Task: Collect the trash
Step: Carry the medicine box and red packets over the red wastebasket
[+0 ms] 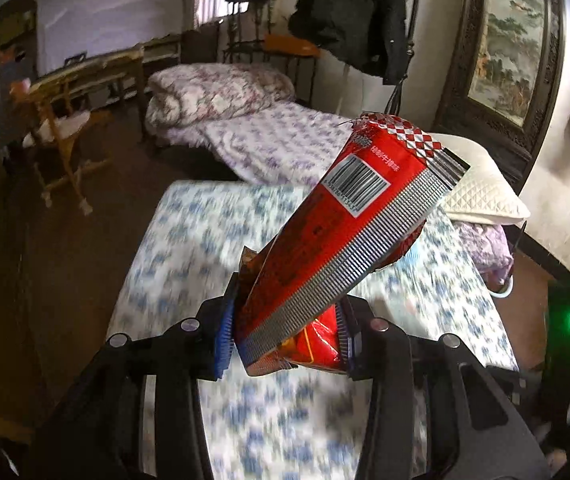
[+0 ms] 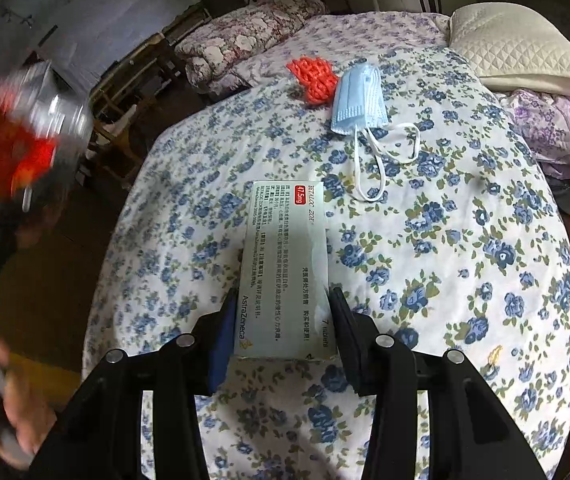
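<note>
The left tongs (image 1: pixel 285 332) are clenched on a red snack wrapper (image 1: pixel 349 232), lifted clear of the bed (image 2: pixel 465 280). The right tongs (image 2: pixel 281 328) grip a medicine box (image 2: pixel 285 264) over the near bed, both apparently ready for binning. A blue face mask (image 2: pixel 359 100) lies farther off.

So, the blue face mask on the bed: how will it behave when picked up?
The face mask is probably very light and floppy: thin pleated fabric lying folded on the bedspread. Its ear loops lie loose, so they will likely dangle and may snag. It is unlikely to roll.
</note>
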A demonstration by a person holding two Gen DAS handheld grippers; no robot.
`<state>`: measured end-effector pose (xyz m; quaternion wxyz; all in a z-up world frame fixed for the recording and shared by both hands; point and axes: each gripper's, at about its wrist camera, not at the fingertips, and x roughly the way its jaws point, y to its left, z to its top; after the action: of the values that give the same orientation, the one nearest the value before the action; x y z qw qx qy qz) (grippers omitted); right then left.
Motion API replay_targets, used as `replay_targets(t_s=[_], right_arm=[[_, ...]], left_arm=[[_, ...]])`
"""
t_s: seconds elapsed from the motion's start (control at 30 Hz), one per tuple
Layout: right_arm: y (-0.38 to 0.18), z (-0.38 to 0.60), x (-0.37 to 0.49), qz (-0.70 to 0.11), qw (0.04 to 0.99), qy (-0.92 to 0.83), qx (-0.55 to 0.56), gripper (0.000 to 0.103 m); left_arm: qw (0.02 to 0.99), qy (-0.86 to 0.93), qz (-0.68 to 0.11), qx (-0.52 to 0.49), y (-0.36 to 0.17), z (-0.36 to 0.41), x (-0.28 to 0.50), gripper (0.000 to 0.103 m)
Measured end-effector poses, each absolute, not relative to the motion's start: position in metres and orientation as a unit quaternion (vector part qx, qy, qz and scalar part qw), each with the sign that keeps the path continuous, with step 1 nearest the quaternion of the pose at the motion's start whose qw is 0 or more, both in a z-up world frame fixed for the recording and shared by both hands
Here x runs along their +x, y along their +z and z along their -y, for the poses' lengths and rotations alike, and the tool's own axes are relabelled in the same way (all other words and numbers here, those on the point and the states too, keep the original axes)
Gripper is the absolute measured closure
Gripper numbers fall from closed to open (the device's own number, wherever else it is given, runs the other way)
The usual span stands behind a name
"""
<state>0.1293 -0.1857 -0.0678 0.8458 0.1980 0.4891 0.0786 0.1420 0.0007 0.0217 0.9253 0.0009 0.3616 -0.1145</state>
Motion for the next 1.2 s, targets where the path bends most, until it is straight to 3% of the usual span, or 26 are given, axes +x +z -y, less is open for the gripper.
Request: replay_targets(t_s=[0.33,0.7,0.93,1.2], right_arm=[[-0.052,0.176,0.122,-0.464,0.859,0.083,0.202,0.058],[-0.025,0.200,0.061,-0.428,0.871,0.085,0.226,0.058],[-0.005,0.284,-0.031,-0.407,0.889,0.018,0.210,0.058],[-0.041,0.409,-0.138,-0.437,0.862,-0.119,0.228,0.058]], left_arm=[[0.930,-0.114,-0.348,-0.038,0.039,-0.025,0.091,0.061],[0.933,-0.136,-0.334,-0.012,0.066,-0.005,0.046,0.061],[0.921,-0.217,-0.321,0.034,0.084,0.085,0.011,0.061],[0.842,-0.358,-0.392,0.096,0.033,0.268,-0.039,0.061]])
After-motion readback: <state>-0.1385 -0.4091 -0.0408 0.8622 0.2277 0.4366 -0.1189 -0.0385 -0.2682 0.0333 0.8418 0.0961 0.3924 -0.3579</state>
